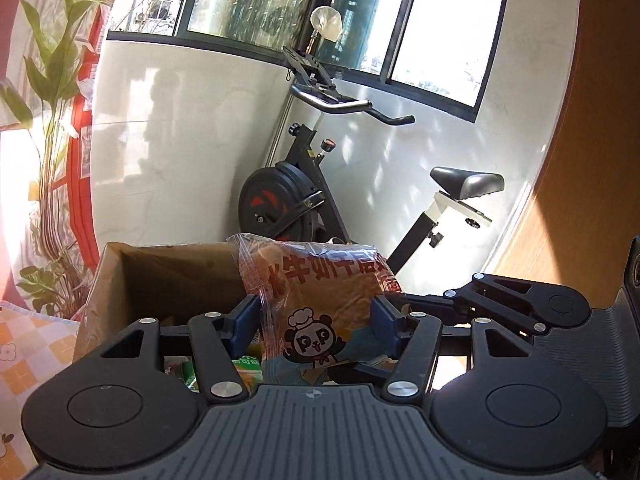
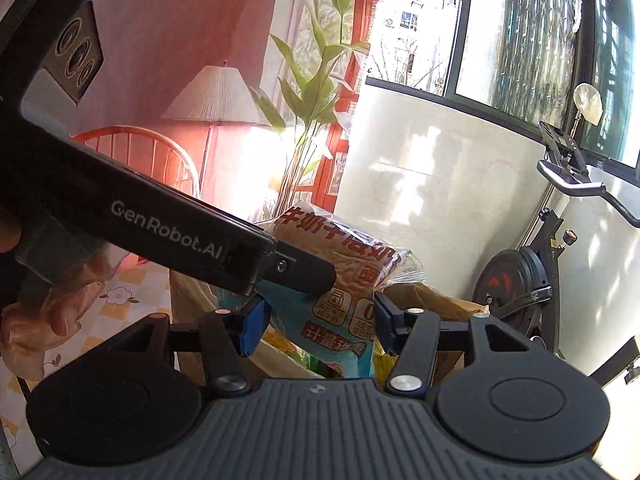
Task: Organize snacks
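A bagged bread snack (image 1: pixel 320 300) in clear plastic with red lettering and a panda chef stands upright over an open cardboard box (image 1: pixel 168 276). My left gripper (image 1: pixel 316 322) is shut on the bag, blue pads pressing both sides. The same bag shows in the right wrist view (image 2: pixel 340 280), where my right gripper (image 2: pixel 318 320) also has its blue pads against the bag's lower part, over the box (image 2: pixel 432 300). The left gripper's body (image 2: pixel 160 232) crosses that view from the left. Green and yellow snack packs (image 1: pixel 244 368) lie inside the box.
A black exercise bike (image 1: pixel 304 196) stands behind the box against a white wall under windows. A tall green plant (image 1: pixel 52 120) is at the left. A checked tablecloth (image 1: pixel 36 352) covers the table. A floor lamp (image 2: pixel 216 100) and red chair (image 2: pixel 140 152) stand behind.
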